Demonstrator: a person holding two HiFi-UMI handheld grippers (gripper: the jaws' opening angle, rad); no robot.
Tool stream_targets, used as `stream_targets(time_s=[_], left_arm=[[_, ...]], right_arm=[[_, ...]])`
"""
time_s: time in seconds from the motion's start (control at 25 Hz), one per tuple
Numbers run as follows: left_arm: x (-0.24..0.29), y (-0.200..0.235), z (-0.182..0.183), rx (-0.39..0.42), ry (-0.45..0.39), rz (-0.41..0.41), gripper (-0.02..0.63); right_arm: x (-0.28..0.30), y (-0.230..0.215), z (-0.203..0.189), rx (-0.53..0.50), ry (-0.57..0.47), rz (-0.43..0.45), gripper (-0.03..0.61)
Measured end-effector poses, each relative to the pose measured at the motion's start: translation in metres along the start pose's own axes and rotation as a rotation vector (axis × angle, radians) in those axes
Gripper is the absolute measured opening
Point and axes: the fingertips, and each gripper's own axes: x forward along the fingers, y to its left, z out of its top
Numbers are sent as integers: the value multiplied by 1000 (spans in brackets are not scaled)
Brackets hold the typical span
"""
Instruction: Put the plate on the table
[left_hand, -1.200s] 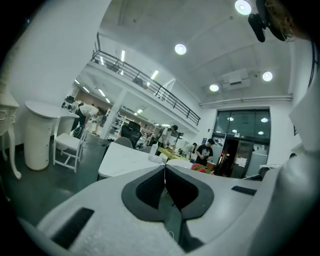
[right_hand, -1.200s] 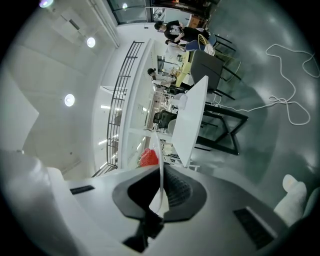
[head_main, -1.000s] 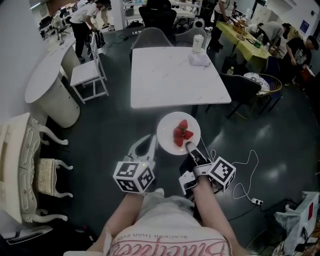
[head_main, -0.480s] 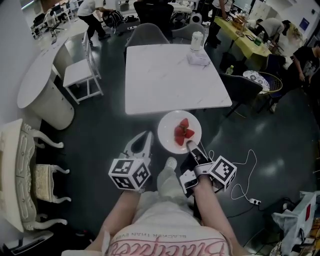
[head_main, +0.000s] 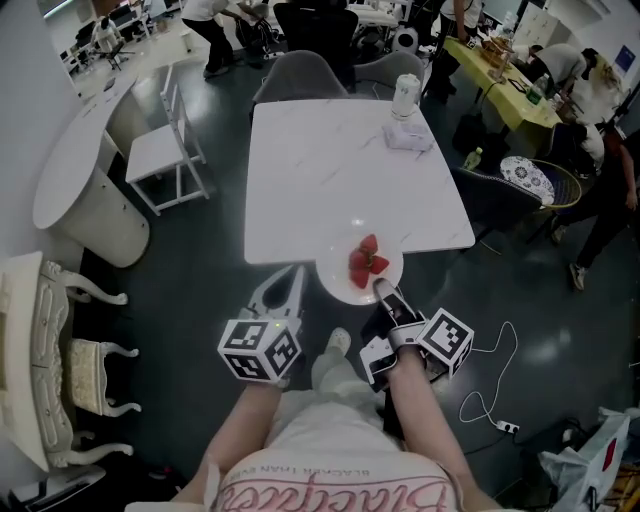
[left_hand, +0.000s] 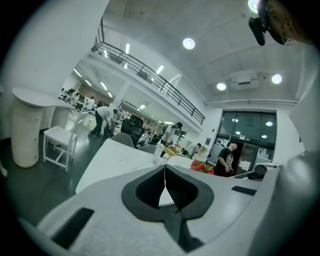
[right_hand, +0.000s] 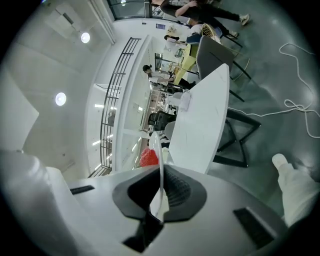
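A white plate (head_main: 338, 274) carrying strawberries (head_main: 366, 262) hovers over the near edge of the square white table (head_main: 330, 160). My right gripper (head_main: 381, 290) is shut on the plate's near rim. In the right gripper view the rim (right_hand: 159, 165) runs edge-on between the pads, with the strawberries (right_hand: 147, 157) behind it and the table (right_hand: 200, 125) ahead. My left gripper (head_main: 293, 272) floats just left of the plate, shut and holding nothing. In the left gripper view its pads meet (left_hand: 165, 175), with the plate (left_hand: 182, 161) and berries (left_hand: 202, 166) off to the right.
A white jug (head_main: 405, 92) and a folded cloth (head_main: 410, 135) sit on the table's far right corner. A grey chair (head_main: 300, 72) stands behind the table, a dark one (head_main: 500, 205) to its right, a white one (head_main: 165, 150) to its left. A cable (head_main: 490, 385) lies on the floor.
Both grippers and the plate have come forward to the table. The plate, which hung over the dark floor, now overlaps the table's near edge. The right gripper's hold on it is unchanged.
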Motion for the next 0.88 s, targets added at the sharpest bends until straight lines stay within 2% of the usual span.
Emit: stream_targets(time_s=[0.44, 0.88], left_arm=[[137, 29, 41, -6, -21, 67, 5], [236, 56, 49, -7, 11, 104, 5]], right_arm=[[120, 5, 95, -21, 89, -14, 12], [209, -18, 161, -70, 149, -57, 12]])
